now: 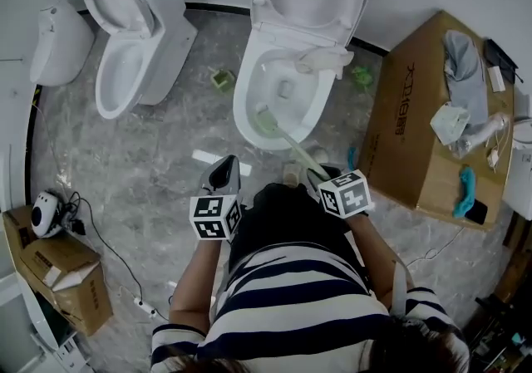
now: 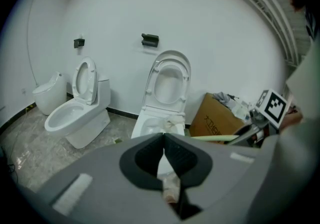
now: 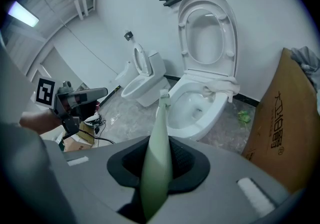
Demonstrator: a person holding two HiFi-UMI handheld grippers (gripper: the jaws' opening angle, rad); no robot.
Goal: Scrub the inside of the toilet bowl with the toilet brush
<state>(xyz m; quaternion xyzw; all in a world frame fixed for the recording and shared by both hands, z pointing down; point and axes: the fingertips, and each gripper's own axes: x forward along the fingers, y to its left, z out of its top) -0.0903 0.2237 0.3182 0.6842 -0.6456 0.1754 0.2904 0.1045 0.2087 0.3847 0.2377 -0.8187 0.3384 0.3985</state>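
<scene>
The white toilet bowl stands open with its lid up, ahead of me. A pale green toilet brush slants from my right gripper to the bowl's near side, its head just inside the front rim. In the right gripper view the brush handle runs between the jaws of the right gripper, which is shut on it. My left gripper hovers over the floor left of the brush, short of the bowl. Its jaws meet with nothing between them.
A second toilet and a smaller white fixture stand at the left. A large cardboard box with cloths on top sits close on the right. A white rag lies on the bowl's back rim. Small box and cable at lower left.
</scene>
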